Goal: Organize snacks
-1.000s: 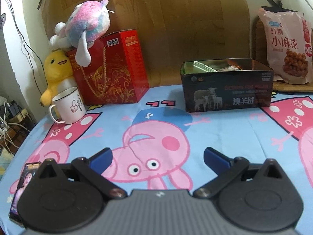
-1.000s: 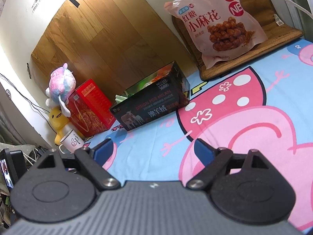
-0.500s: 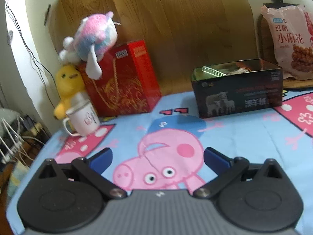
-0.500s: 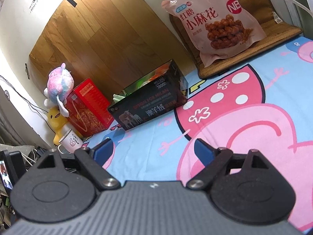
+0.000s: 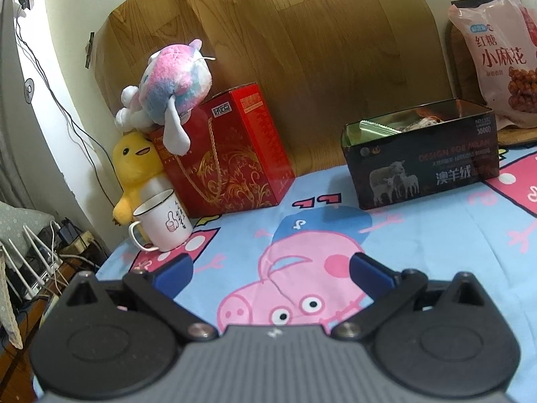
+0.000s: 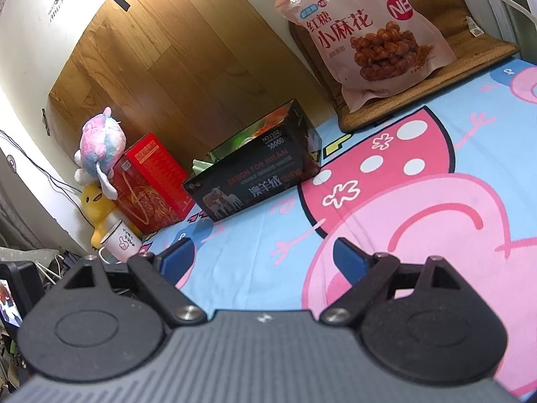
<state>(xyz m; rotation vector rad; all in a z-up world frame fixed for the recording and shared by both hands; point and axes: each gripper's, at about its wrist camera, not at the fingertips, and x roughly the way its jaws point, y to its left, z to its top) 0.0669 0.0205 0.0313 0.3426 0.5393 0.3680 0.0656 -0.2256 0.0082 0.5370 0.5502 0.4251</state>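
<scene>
A black tin box (image 5: 423,164) with a sheep picture stands open on the cartoon tablecloth, with snack packets inside; it also shows in the right wrist view (image 6: 255,181). A large pink snack bag (image 5: 503,57) leans against the wall behind it on a woven mat, also seen in the right wrist view (image 6: 365,33). My left gripper (image 5: 268,268) is open and empty, well short of the box. My right gripper (image 6: 261,258) is open and empty over the cloth, in front of the box.
A red gift box (image 5: 231,154) stands at the back left with a pastel plush (image 5: 174,84) on top, a yellow duck plush (image 5: 134,168) beside it and a white mug (image 5: 164,225) in front. The table's left edge drops to cables and a router (image 5: 30,268).
My left gripper has pulled back and turned left, so the mug, plushes and red box sit nearer the centre. The right gripper has barely moved. Both stay open.
</scene>
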